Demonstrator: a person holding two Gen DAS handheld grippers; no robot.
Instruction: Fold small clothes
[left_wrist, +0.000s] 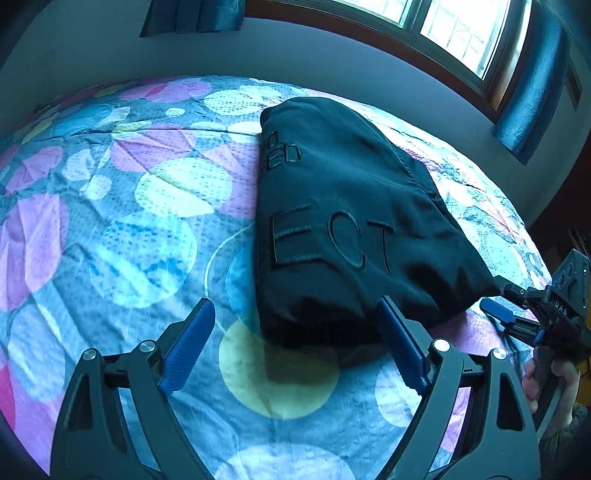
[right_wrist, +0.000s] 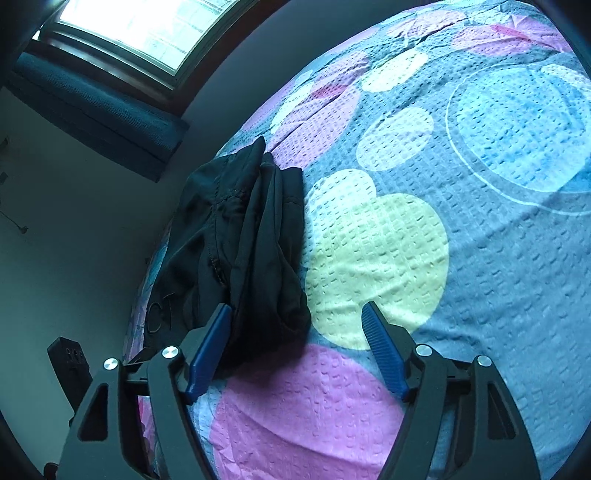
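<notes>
Folded black garment (left_wrist: 343, 221) near bedspread (left_wrist: 147, 229) edge, both tongs apart.

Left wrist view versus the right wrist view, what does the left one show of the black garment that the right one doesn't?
Only the left wrist view shows the black garment's broad top face with stitched letters reading ECT, plus the right gripper beside its corner. Only the right wrist view shows the garment's stacked folded edges from the side. Both show the garment lying folded on the patterned bedspread, the window, and open jaws holding nothing; the left gripper is open too.
</notes>
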